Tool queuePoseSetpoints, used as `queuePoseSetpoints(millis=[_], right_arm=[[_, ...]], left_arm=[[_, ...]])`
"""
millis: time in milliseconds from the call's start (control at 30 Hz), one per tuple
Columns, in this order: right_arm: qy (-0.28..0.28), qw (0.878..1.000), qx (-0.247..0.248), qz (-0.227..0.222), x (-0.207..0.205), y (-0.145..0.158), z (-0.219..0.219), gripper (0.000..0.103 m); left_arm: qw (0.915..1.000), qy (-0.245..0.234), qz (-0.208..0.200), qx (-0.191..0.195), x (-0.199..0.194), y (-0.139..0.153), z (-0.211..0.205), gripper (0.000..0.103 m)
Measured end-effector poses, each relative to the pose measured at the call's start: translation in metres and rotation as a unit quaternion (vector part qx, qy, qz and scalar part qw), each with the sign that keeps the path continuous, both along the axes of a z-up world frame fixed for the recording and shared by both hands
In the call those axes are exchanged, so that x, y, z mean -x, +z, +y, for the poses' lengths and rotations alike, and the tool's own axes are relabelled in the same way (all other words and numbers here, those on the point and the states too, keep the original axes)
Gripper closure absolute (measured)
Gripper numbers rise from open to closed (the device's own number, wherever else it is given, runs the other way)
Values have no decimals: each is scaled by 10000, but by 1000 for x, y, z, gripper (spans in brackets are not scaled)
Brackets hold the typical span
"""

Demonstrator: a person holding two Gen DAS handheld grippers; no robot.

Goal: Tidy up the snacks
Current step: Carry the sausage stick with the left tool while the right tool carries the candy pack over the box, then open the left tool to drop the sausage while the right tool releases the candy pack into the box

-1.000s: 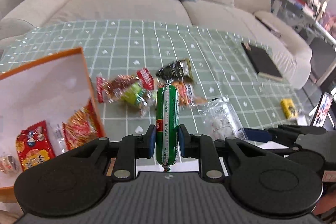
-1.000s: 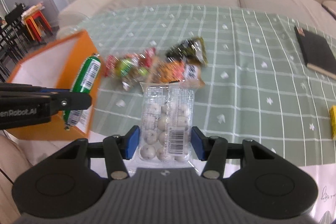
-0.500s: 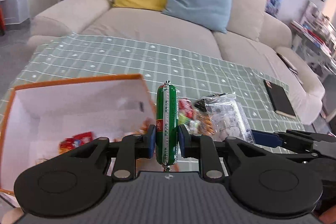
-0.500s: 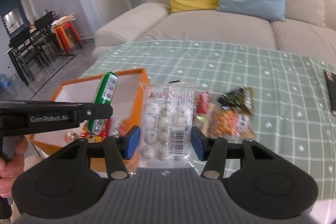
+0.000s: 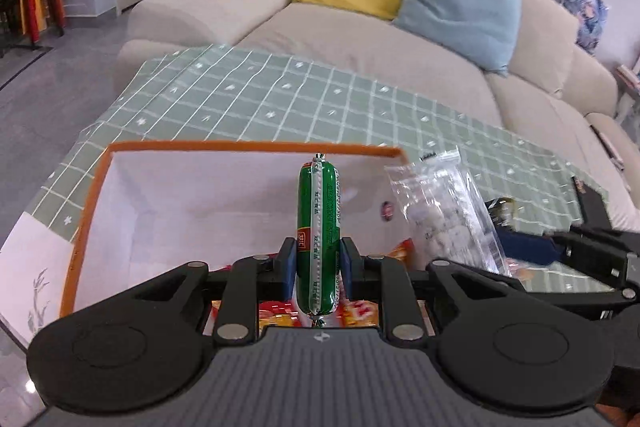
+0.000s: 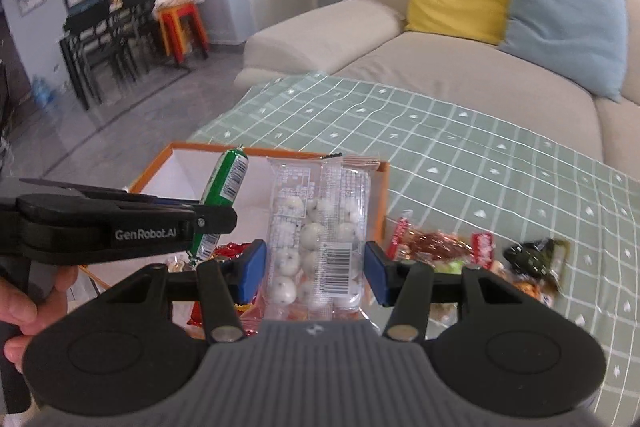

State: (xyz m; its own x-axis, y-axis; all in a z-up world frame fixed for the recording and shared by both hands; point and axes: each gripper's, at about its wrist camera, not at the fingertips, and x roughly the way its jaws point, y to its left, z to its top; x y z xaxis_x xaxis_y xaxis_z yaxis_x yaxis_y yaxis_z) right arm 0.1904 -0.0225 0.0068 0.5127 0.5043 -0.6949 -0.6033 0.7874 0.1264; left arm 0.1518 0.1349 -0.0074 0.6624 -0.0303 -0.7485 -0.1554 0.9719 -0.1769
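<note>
Left gripper (image 5: 317, 264) was clamped on a green sausage (image 5: 318, 235), held above the orange box (image 5: 248, 147); right gripper (image 6: 315, 269) was closed on a clear packet of white balls (image 6: 320, 231), held beside it.

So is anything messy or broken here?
Nothing broken. A few snacks lie jumbled on the table beside the box, not put away yet. The sausage and clear pack are held above it.
</note>
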Motion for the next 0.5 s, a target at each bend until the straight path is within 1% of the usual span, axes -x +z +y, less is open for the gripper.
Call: queuePoseSetpoints(millis=[233,367,500], right_arm=[[417,9972,596,-158,-22,-23,41,53],[618,9924,1028,-288,-31,-38,63,53],[766,9879,1307,-334,-38,-51,76,53]], left_arm=[[9991,197,359,-64,-15,-29,28,79],[9976,288,597,-178,-23,-44,42,79],[9959,321,799,-275,-27,-55,49,79]])
